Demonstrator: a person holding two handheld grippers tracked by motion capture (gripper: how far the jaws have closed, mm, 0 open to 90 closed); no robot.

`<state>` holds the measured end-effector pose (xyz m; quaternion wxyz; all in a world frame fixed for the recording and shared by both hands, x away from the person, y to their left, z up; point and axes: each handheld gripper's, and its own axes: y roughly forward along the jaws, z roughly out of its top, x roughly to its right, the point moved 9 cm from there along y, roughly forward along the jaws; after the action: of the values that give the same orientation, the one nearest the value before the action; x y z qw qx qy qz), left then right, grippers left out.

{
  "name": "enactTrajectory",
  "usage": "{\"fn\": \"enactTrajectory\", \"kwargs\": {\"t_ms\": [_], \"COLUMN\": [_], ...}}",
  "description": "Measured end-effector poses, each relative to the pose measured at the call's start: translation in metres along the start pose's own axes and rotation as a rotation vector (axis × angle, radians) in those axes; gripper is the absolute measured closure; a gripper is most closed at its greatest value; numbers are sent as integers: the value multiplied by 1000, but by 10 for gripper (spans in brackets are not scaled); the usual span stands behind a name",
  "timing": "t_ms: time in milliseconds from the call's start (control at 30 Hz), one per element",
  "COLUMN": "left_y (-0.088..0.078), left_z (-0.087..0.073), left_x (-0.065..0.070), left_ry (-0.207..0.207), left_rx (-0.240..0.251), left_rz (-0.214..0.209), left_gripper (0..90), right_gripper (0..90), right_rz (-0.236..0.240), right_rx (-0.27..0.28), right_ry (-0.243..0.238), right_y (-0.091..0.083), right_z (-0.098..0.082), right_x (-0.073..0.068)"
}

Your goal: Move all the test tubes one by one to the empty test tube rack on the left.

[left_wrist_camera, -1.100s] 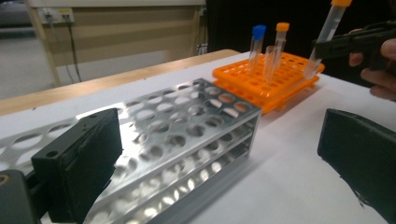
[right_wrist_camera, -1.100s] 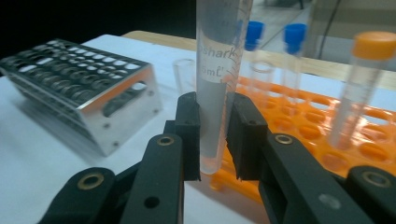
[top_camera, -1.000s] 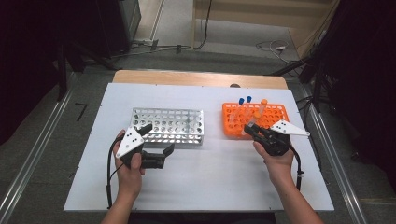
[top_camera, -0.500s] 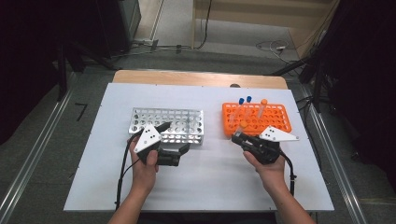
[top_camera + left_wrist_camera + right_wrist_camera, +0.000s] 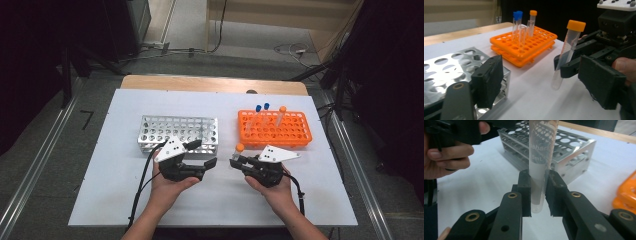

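Note:
My right gripper [image 5: 235,161] is shut on a clear tube with an orange cap [image 5: 239,150], held upright just above the white board. In the right gripper view its pads [image 5: 525,187] clamp the tube's lower end [image 5: 537,180]. My left gripper [image 5: 205,153] points at it from the left, open. Its jaws have just been closing, and nothing is between them. In the left gripper view the tube [image 5: 566,55] stands slightly beyond the gap, held by the other gripper's jaws. The silver rack [image 5: 177,130] is empty. The orange rack [image 5: 295,131] holds two blue-capped tubes [image 5: 262,107] and one orange-capped tube [image 5: 282,109].
Both racks stand on a white board [image 5: 125,200] over a wooden table. The silver rack lies close behind my left gripper, the orange rack behind my right. A cable [image 5: 142,185] trails from the left gripper toward the board's front edge.
Both hands have moved toward the middle of the board. The right one brought the tube left, away from the orange rack. The left jaws stand narrower than before.

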<state>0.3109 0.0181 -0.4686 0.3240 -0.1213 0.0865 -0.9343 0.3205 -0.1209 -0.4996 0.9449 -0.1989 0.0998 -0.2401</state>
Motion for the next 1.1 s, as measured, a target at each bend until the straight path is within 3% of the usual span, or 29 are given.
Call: {"fn": "enactTrajectory", "kwargs": {"t_ms": [67,367,567,867,1100], "left_y": [2,11,14,16,16], "left_z": [-2,-7,-7,-8,-8], "left_x": [3,18,25,32,31], "left_ry": [0,-18,-12,23,57], "left_rx": [-11,-46,-48,-50,-50], "left_rz": [-14,-110,-148,-169,-136], "left_gripper": [247,450,541,721,750], "right_gripper": [733,733,733,733,733], "right_rz": [5,50,66,92,102], "right_rx": [-2,-27,-40,-44,-48], "right_ry": [-4,-47,-68,-70,-64], "right_y": [1,14,18,21,22], "right_z": [0,-1,-2,-2,-3], "right_x": [-2,-24,-32,-40,-39]}}
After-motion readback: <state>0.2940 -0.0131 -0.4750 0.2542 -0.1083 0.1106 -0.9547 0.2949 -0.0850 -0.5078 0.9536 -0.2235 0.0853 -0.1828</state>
